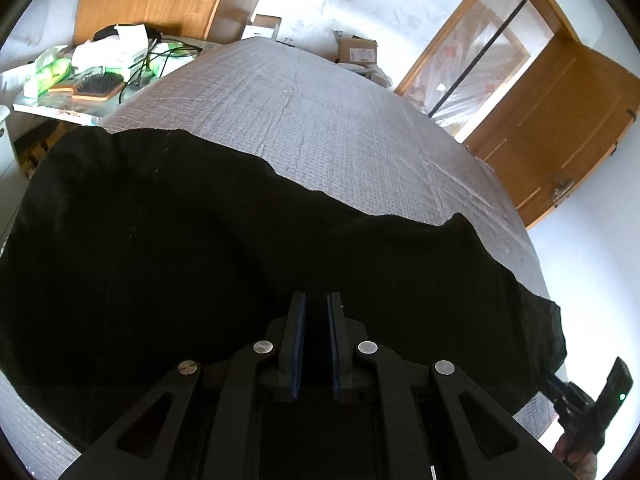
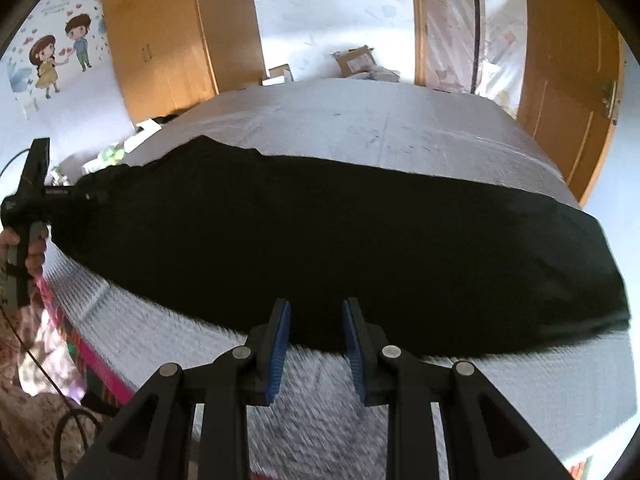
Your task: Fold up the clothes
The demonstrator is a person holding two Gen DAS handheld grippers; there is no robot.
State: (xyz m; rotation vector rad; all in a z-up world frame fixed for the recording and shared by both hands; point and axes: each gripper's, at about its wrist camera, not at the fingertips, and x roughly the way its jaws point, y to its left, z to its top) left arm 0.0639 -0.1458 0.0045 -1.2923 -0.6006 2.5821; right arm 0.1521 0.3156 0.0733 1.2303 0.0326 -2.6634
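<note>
Nearest in the left wrist view, the left gripper (image 1: 317,300) hangs low over the black garment (image 1: 240,248), its blue-padded fingers (image 1: 299,340) standing a narrow gap apart; the space between them is dark against dark cloth, so whether any fabric is pinched there cannot be told. In the right wrist view the right gripper (image 2: 316,308) has its fingers (image 2: 280,344) parted more widely, nothing between them, tips reaching just to the garment's near edge, with bare grey cover showing under the gap. The garment lies spread in a long band across the near part of the bed (image 1: 340,120) (a grey, grid-textured cover), its far edge wavy and uneven. At the left edge of the right view a hand (image 2: 28,248) grips the handle of the other tool, which meets the garment's left end. Beyond the garment the cover runs bare to the far end of the bed. Left of the bed, a cluttered side table carries a hairbrush (image 1: 94,88) and green-and-white packets. Farthest back stand cardboard boxes (image 1: 358,50), a wooden wardrobe (image 2: 176,40), a door (image 1: 560,120) and a wall with cartoon stickers (image 2: 60,56).
</note>
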